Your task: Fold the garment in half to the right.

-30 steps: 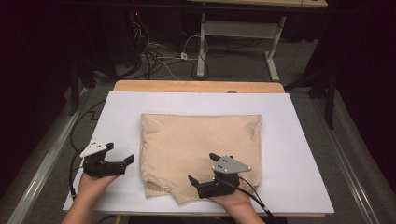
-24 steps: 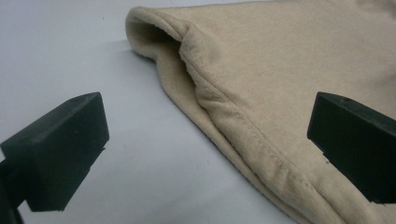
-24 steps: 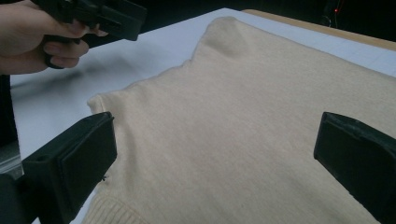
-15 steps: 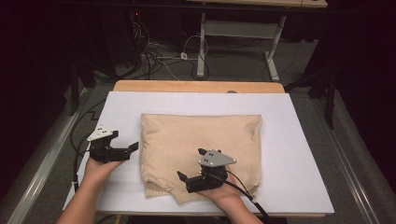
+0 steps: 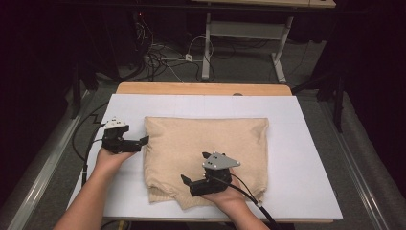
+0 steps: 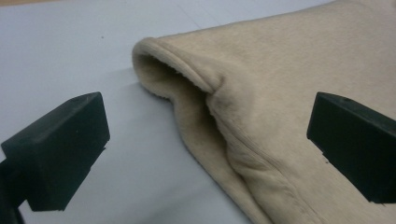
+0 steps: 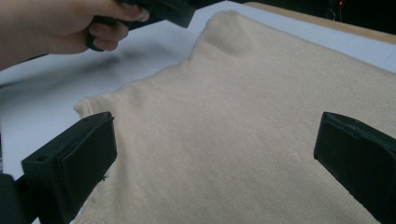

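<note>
A folded beige knitted garment (image 5: 206, 143) lies flat on the white board (image 5: 306, 158). My left gripper (image 5: 143, 141) is open at the garment's left edge, its jaws pointing right. In the left gripper view (image 6: 205, 140) the rolled fold of that edge (image 6: 187, 79) sits between the spread jaws, one jaw over bare board, the other over the cloth. My right gripper (image 5: 186, 182) hovers open over the garment's near left part, pointing left. In the right gripper view (image 7: 215, 163) the cloth (image 7: 261, 121) spreads between its wide jaws, with the other hand (image 7: 51, 23) farther off.
The white board lies on a wooden table (image 5: 201, 88) whose far edge shows. Black cables (image 5: 86, 139) trail off the left side and near the front edge. Beyond the table are floor cables and a white table frame (image 5: 249, 33). Metal rails run along both sides.
My left gripper has moved forward and right until its jaws reach the garment's left edge. The right gripper has shifted left over the cloth.
</note>
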`<state>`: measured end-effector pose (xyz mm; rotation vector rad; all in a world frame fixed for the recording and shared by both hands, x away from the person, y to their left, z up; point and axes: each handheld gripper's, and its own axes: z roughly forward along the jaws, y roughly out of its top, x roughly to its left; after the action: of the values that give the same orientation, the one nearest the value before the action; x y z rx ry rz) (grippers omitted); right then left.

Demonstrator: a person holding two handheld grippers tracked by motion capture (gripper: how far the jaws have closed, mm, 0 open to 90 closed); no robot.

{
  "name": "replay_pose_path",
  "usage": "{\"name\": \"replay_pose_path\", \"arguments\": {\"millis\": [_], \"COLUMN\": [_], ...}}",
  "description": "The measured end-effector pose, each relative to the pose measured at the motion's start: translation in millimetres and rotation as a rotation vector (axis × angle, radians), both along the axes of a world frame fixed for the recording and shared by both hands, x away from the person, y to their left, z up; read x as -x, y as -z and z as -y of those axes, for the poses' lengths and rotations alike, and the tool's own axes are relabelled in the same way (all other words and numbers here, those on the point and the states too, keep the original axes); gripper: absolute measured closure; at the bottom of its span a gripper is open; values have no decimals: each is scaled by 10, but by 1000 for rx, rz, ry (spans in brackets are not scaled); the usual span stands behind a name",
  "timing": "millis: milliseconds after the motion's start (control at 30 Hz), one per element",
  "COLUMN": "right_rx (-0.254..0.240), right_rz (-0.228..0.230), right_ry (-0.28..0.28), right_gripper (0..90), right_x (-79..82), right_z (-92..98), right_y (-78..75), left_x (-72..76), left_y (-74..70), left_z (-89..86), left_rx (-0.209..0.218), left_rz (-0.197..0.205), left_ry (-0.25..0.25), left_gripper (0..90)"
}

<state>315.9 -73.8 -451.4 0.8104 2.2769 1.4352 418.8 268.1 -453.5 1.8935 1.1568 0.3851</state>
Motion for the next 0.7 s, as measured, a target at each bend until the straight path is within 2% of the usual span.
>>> {"name": "replay_pose_path", "arguments": {"millis": [167,267,433,500,567,600,700], "right_rx": [-11,5,45,63,72,83,92], "right_rz": [-14,-27,-53,-68,-58,-56,-61], "right_ry": [-19,-33,-60,-73,-73,-79,-102], "right_gripper": [2,11,32,42,47,54,76], "right_x": [15,33,50,59,74,80,110], "right_z": [-112,-204,-381,-471,-554,-598,-712], "right_y": [16,54,154,172,173,172,180], "left_x": [-260,-415,-647,-733,-801,-830,-850], "left_y": [27,67,173,218,259,272,270], "left_z": [-9,18,101,139,176,184,222], "left_rx": [0,5,-15,-39,-63,-64,-98], "left_rz": [-25,-45,-87,-116,-151,-170,-168], "left_ry": [-19,-22,-29,-26,-19,-32,-48], "left_gripper": [6,30,105,134,135,134,163]}}
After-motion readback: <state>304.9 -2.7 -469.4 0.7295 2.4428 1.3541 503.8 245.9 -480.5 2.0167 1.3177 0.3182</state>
